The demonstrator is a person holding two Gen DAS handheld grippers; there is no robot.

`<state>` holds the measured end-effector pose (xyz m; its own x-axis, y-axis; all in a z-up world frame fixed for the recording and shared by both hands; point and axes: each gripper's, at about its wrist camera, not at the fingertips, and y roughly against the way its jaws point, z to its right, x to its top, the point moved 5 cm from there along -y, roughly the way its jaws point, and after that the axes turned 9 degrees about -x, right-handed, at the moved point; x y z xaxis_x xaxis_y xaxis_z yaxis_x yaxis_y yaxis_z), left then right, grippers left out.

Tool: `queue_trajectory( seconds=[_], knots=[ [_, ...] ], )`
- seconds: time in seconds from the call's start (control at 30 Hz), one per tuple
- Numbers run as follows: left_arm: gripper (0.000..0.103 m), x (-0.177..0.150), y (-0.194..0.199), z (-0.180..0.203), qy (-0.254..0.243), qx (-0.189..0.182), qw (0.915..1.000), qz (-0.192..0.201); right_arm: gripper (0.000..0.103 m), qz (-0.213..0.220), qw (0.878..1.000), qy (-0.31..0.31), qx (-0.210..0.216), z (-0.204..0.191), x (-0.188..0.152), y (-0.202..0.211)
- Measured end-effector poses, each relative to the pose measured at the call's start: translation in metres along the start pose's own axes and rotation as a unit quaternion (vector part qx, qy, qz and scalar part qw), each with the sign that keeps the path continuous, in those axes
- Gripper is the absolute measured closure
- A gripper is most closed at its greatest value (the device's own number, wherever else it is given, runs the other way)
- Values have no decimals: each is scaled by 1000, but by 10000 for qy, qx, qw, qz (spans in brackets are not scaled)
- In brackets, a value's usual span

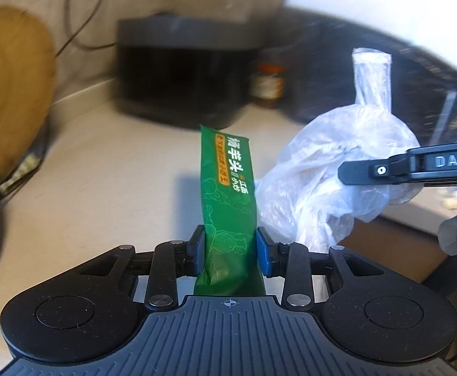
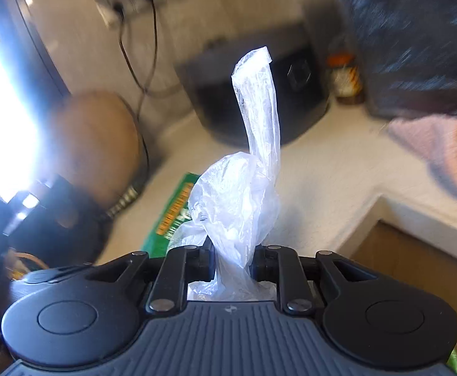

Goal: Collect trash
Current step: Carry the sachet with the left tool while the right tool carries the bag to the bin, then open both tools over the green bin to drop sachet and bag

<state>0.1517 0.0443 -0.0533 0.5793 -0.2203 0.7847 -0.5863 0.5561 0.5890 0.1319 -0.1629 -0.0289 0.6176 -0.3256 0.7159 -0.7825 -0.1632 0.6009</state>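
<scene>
My left gripper [image 1: 230,247] is shut on a green snack wrapper [image 1: 227,185] with white and orange print, held upright above the pale counter [image 1: 103,181]. My right gripper [image 2: 231,263] is shut on a crumpled clear plastic bag [image 2: 244,188] whose twisted end sticks up. In the left wrist view the bag [image 1: 331,175] hangs just right of the wrapper, with the right gripper's finger [image 1: 385,169] coming in from the right. In the right wrist view the green wrapper [image 2: 173,216] shows behind the bag at lower left.
A black appliance [image 1: 181,72] stands at the back against the wall, a small jar [image 1: 267,84] beside it. A tan rounded object [image 1: 9,87] is at the left. A dark speckled surface [image 2: 416,40] and a pink cloth [image 2: 438,147] are at the right. The counter edge [image 2: 378,213] drops to brown cabinets.
</scene>
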Motion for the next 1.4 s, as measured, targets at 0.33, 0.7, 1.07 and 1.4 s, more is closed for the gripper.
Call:
queue_trajectory(
  seconds=[0.33,0.7,1.07,1.4],
  knots=[
    [65,-45,-54,146,-24,-1900,9737,-1255,84,403,9831,-414,-1735,135,-55,130],
    [64,-148,-208,196,662,-1709,9388,-2915,84,-461,9564,-1222,-2614,233,-160,144],
    [64,-97,-158,199,757,-1978,9614,-1757,58,-1162,9577,-1225,-2329,242,-193,74],
    [64,-93,-71,184,339,-920,9922,-772,46,-1035,9701,-881,-2009,207,-170,67]
  ],
)
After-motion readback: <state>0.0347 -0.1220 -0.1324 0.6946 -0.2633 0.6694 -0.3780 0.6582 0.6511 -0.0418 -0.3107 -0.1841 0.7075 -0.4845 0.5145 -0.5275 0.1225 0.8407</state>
